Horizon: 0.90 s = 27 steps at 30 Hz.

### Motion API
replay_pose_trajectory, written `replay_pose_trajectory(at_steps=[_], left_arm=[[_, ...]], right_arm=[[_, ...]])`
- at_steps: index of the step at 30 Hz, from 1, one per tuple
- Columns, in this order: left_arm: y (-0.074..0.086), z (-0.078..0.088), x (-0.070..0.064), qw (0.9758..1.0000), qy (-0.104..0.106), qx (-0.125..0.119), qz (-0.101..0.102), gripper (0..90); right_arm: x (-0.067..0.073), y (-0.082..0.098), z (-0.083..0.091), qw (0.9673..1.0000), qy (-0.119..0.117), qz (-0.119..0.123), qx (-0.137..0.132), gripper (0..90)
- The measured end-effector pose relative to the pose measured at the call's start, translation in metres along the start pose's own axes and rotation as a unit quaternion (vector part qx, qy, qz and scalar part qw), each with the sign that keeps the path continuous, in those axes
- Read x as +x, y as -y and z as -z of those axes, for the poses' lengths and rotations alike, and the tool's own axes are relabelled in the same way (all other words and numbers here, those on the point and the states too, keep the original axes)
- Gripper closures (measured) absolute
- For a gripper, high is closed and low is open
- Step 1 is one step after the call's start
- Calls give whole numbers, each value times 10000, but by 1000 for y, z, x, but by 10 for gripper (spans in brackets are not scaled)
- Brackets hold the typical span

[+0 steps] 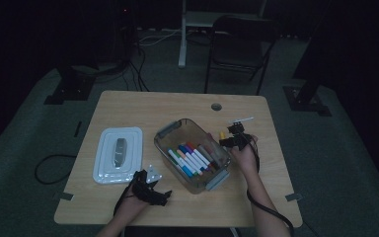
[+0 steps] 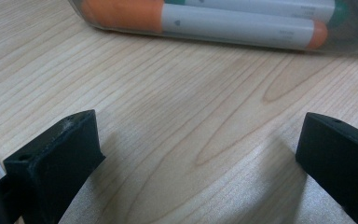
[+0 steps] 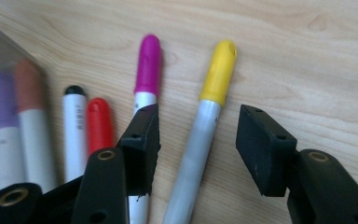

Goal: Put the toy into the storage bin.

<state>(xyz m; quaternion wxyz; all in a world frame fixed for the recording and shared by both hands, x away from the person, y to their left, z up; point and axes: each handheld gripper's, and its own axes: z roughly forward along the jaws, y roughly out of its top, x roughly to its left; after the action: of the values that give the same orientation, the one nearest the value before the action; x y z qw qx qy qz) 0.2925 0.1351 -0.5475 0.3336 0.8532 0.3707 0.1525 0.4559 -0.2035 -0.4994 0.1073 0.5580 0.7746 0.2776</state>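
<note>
Straddling the slim yellow-capped grey marker lying on the wooden desk beside the clear plastic box, our right gripper is standing apart around its light, stiff, slippery barrel, where we are aiming mid-length.

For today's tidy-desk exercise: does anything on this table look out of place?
Yes. Several markers, among them a yellow-capped marker and a magenta-capped marker, lie loose on the table beside the clear bin holding the rest. The bin's lid lies apart.
</note>
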Motion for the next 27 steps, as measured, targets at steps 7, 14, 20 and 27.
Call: replay_pose_trajectory(at_steps=[7, 14, 20, 27], left_arm=[[0, 0, 0, 10000, -2, -2, 0, 4], [0, 0, 0, 10000, 0, 5, -1, 4], [0, 0, 0, 10000, 1, 5, -1, 4], [0, 0, 0, 10000, 0, 5, -2, 4]], right_arm=[[-4, 6, -14, 9993, 222, -90, 276, 534], [-9, 11, -13, 9987, 345, -93, 353, 759], [-16, 11, -3, 9984, 59, -432, 367, 763], [-9, 3, 38, 9997, -95, -205, -36, 763]])
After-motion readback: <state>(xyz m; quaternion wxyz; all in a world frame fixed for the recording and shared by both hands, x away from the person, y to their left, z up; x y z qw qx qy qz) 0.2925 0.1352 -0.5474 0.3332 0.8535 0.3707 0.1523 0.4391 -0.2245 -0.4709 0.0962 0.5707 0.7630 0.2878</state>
